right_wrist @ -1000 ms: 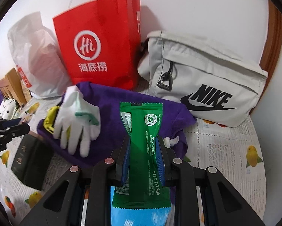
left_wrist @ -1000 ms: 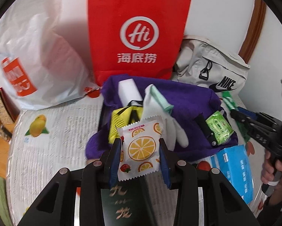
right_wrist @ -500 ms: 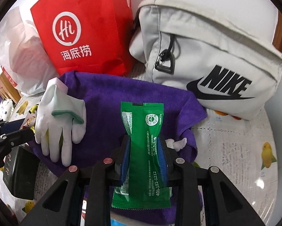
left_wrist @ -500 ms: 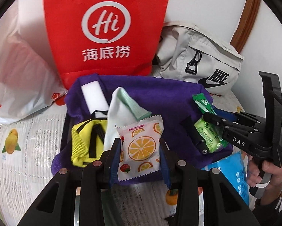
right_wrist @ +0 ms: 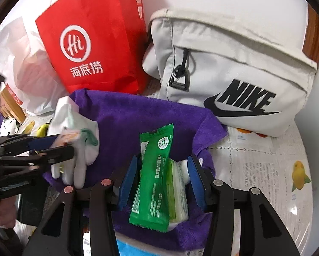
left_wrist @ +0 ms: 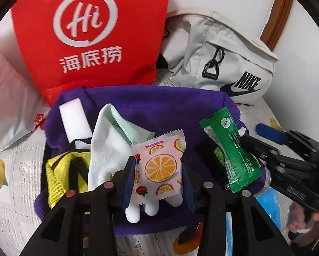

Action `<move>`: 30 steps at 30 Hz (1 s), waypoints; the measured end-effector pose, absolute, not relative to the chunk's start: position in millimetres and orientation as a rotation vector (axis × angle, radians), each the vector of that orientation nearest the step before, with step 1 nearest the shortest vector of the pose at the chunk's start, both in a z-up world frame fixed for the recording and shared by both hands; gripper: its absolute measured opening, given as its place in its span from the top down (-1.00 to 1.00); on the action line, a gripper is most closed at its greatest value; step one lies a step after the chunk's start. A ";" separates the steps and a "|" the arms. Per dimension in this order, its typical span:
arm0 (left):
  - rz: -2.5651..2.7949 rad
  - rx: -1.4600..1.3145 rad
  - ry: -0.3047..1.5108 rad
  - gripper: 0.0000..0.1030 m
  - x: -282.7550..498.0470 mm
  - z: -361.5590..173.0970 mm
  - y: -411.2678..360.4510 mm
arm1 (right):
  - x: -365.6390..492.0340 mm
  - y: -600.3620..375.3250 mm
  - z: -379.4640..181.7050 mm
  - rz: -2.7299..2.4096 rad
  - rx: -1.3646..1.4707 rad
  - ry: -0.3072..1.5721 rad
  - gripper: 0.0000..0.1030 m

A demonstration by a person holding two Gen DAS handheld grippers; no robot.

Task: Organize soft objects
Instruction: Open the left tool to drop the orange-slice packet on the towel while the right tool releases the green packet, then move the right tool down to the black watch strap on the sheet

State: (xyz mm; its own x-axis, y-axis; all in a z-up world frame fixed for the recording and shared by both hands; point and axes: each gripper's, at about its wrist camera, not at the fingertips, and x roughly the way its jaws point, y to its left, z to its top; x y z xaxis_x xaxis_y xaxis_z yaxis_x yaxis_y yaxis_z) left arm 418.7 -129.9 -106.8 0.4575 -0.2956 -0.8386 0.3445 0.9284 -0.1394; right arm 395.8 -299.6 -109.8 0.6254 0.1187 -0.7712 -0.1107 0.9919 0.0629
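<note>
left gripper (left_wrist: 158, 170): fingers clamp orange-print sachet (left_wrist: 159, 166) over white glove (left_wrist: 108, 149) | right gripper (right_wrist: 163, 177): fingers just opened, clear of green packet (right_wrist: 154, 179) lying on purple cloth (right_wrist: 138, 115)

An orange-printed sachet (left_wrist: 159, 168) stands upright over a white glove (left_wrist: 108, 147). A green packet (right_wrist: 157, 177) lies on the purple towel (right_wrist: 138, 115).
</note>
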 end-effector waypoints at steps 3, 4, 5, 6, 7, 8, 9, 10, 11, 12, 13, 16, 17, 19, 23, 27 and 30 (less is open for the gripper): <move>-0.396 0.051 1.015 0.22 420.8 -107.5 -132.5 | 381.8 -299.3 -101.0 0.127 -0.001 0.864 0.04; -0.390 0.055 1.015 0.22 421.9 -108.9 -133.8 | 377.0 -300.3 -99.2 0.125 -0.004 0.861 0.04; -0.388 0.056 1.015 0.22 422.6 -109.6 -134.5 | 373.1 -300.4 -98.6 0.125 -0.004 0.859 0.04; -0.391 0.052 1.017 0.21 423.1 -109.8 -135.1 | 366.9 -302.3 -98.0 0.122 0.002 0.857 0.04; -0.392 0.048 1.018 0.17 423.5 -109.7 -135.3 | 363.0 -304.1 -98.2 0.120 0.008 0.860 0.04; -0.392 0.047 1.020 0.14 423.9 -109.2 -136.0 | 361.7 -304.6 -98.8 0.120 0.013 0.863 0.04; -0.393 0.047 1.019 -0.01 423.8 -108.4 -136.1 | 357.5 -306.0 -99.8 0.119 0.018 0.869 0.04; -0.391 0.047 1.020 -0.20 423.6 -107.9 -136.4 | 355.0 -306.8 -100.9 0.118 0.022 0.871 0.04; -0.382 0.049 1.024 -0.24 423.3 -107.5 -136.4 | 350.7 -308.0 -101.3 0.116 0.026 0.873 0.04; -0.380 0.045 1.023 -0.25 422.4 -106.6 -135.7 | 347.6 -309.1 -101.4 0.116 0.029 0.873 0.04; -0.382 0.038 1.020 -0.30 420.7 -105.6 -134.4 | 345.6 -309.6 -101.8 0.115 0.032 0.875 0.04; -0.369 0.035 1.023 -0.35 416.6 -101.8 -130.1 | 342.2 -309.4 -102.2 0.115 0.036 0.880 0.04; -0.367 0.035 1.021 -0.36 414.8 -100.1 -127.6 | 341.2 -309.0 -101.9 0.116 0.038 0.881 0.04; -0.356 0.037 1.017 -0.36 409.7 -95.7 -122.5 | 339.0 -308.0 -101.0 0.119 0.044 0.881 0.04; -0.340 0.023 1.008 -0.36 394.7 -83.6 -106.3 | 328.6 -302.1 -95.0 0.128 0.040 0.875 0.04; -0.313 0.026 0.978 -0.36 373.5 -70.1 -90.9 | 312.2 -293.3 -86.9 0.149 0.029 0.860 0.04; -0.278 0.037 0.975 -0.36 355.9 -63.1 -77.3 | 300.6 -286.2 -84.7 0.161 0.028 0.860 0.04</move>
